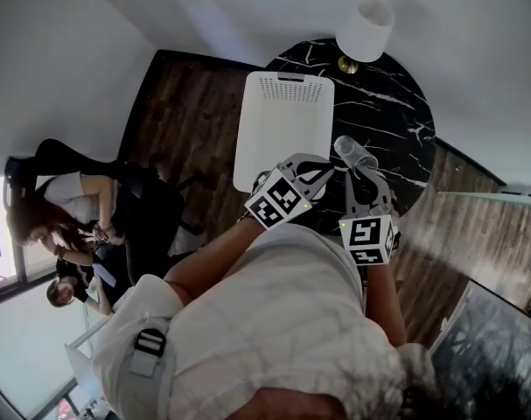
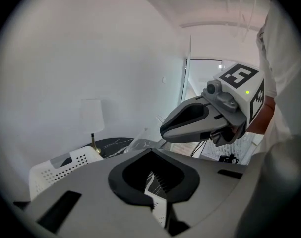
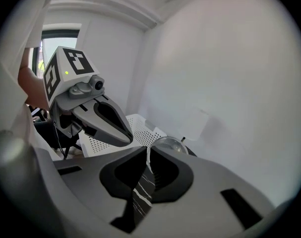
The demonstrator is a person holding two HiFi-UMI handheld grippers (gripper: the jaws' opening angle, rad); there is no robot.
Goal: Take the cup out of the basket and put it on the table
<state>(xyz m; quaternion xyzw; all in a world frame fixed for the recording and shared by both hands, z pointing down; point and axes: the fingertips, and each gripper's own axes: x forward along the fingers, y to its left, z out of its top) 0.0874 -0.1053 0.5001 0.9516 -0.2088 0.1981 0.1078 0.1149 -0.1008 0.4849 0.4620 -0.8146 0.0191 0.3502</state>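
The person's pale shirt (image 1: 274, 322) fills the foreground of the head view, and both grippers reach out from it toward 12 o'clock. The readable print is the black and white square markers on each gripper's cube.

The left gripper (image 2: 151, 157) has its jaws drawn together with nothing between them. It hangs over the near edge of the basket (image 1: 282, 138).

The right gripper (image 3: 148, 152) is at 3 o'clock of the left one, its jaws clamped to a thin slit. A pale sliver, seemingly the wall of the clear cup (image 3: 167, 144), is pinched at their far tip. The rest of the cup bulges out just beyond the tip, toward 1 o'clock in the right gripper view. In the head view the cup sits tilted at the end of these jaws. It is outside the basket, just beside its right edge at about 4 o'clock of the basket's middle, and over the table (image 1: 383, 112). Whether its base touches the tabletop cannot be told.

The white basket, with perforated walls, rests on the left part of the round black marble table and juts past the table's near edge. At 12 o'clock, on the far edge of the table, stands a lamp (image 1: 365, 29) with a white shade and a brass foot. Off at 9 o'clock, across the dark wooden floor (image 1: 186, 103), some people (image 1: 73, 226) sit together.
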